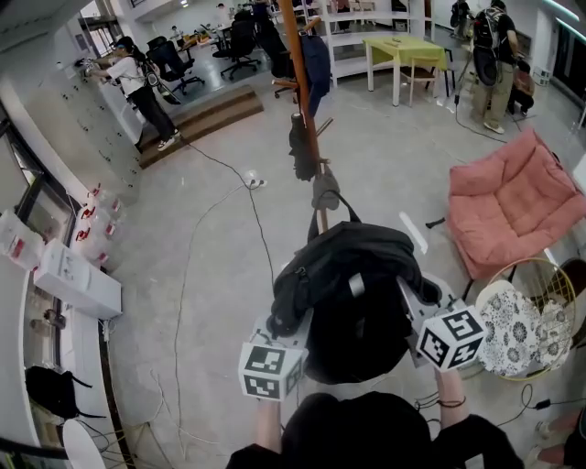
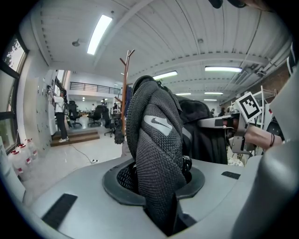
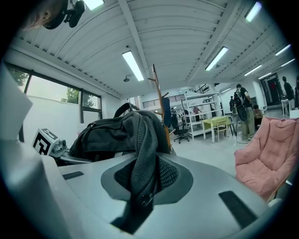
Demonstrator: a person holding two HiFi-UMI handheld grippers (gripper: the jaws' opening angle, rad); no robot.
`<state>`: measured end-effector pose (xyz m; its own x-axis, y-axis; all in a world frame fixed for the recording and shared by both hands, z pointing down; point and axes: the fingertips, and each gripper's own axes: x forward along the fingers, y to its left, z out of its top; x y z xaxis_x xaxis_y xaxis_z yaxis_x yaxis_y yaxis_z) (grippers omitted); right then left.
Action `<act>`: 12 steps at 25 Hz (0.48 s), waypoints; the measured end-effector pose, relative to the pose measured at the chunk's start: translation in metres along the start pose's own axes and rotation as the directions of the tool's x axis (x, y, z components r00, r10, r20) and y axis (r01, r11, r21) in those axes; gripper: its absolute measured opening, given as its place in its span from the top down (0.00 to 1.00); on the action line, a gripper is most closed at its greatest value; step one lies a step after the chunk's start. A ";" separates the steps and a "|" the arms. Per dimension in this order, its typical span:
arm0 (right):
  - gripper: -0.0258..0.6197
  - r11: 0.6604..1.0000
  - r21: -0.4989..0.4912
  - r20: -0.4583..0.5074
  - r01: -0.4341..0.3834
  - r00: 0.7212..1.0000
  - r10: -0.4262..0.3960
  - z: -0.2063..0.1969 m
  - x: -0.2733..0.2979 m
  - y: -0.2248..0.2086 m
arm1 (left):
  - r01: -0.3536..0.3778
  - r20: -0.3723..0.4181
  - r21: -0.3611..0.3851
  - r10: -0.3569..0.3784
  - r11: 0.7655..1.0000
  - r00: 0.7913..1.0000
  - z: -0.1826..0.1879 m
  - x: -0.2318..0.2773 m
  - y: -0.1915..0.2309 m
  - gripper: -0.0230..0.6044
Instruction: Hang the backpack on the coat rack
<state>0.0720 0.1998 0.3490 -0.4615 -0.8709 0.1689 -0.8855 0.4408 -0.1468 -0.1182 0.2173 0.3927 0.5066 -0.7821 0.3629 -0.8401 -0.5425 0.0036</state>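
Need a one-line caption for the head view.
Left tongs and right tongs hold the black backpack up between them, facing the wooden coat rack.

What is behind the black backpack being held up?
A wooden coat rack with dark clothes hanging on it. The backpack covers the rack's foot, so that cannot be seen.

Both tongs, the left tongs (image 2: 161,205) and the right tongs (image 3: 140,200), wear a smooth pale-grey shell, with a dark-grey round recess around the jaws and black rectangular patches on either side. Behind them sit the left cube (image 1: 272,369) and right cube (image 1: 450,337), white with black square markers. Further back are black sleeves (image 1: 476,441), and a thin dark band (image 1: 450,401) circles the right wrist.
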 end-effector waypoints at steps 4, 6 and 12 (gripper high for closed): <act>0.89 1.000 -0.001 -0.018 0.000 1.000 0.000 -0.003 0.037 -0.014 | 0.004 -0.007 -0.020 -0.004 1.000 1.000 -0.002 0.032 0.022 0.77; 0.89 1.000 0.001 -0.024 0.002 1.000 -0.002 -0.001 0.056 -0.021 | 0.010 -0.012 -0.025 -0.010 1.000 1.000 0.001 0.048 0.035 0.77; 0.89 1.000 0.005 -0.017 0.024 1.000 -0.024 0.020 0.111 -0.041 | 0.034 -0.009 -0.019 -0.034 0.999 0.999 0.024 0.094 0.076 0.77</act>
<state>0.0582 0.0802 0.3547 -0.4406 -0.8776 0.1888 -0.8963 0.4184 -0.1471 -0.1297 0.0957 0.4044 0.5329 -0.7604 0.3712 -0.8261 -0.5625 0.0337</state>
